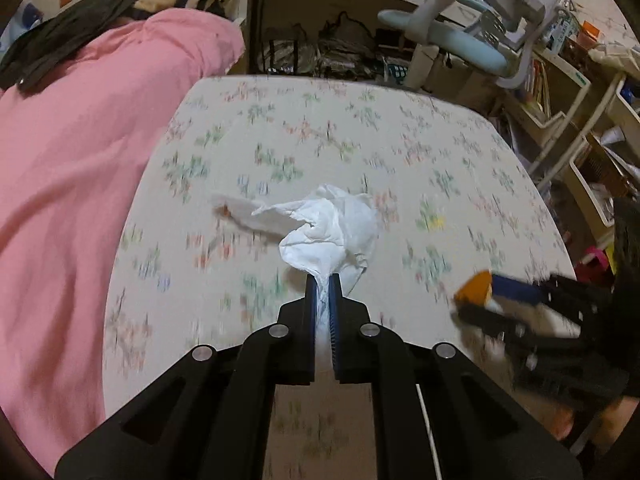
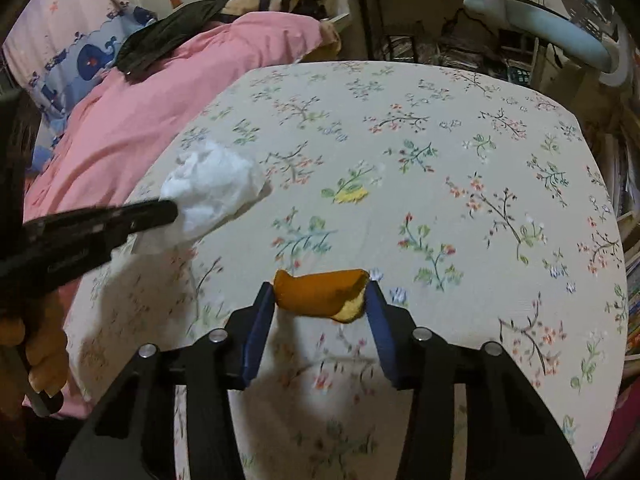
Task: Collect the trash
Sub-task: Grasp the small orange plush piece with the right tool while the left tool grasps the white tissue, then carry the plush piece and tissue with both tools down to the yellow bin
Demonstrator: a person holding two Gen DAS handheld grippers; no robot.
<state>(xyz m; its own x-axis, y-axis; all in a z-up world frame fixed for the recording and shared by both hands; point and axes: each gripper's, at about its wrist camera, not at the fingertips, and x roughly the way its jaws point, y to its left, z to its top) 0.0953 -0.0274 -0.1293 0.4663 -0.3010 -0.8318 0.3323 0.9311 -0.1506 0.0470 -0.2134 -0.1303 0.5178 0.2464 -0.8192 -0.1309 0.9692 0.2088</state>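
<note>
My left gripper (image 1: 322, 280) is shut on a crumpled white tissue (image 1: 332, 228) and holds it above the floral bedsheet (image 1: 360, 140). The tissue also shows at the left of the right wrist view (image 2: 216, 188), at the tip of the left gripper (image 2: 168, 210). My right gripper (image 2: 320, 292) is shut on a piece of orange peel (image 2: 320, 292), held crosswise between the blue pads (image 2: 260, 320) over the sheet (image 2: 440, 140). In the left wrist view the right gripper (image 1: 480, 292) and the peel (image 1: 476, 290) appear blurred at the right. Another white scrap (image 1: 244, 210) lies on the sheet behind the tissue.
A pink duvet (image 1: 80, 180) covers the left side of the bed, with dark clothing (image 1: 60, 44) on top. A pale blue and white chair (image 1: 472, 36) and cluttered shelves (image 1: 580, 128) stand beyond the bed's far right edge.
</note>
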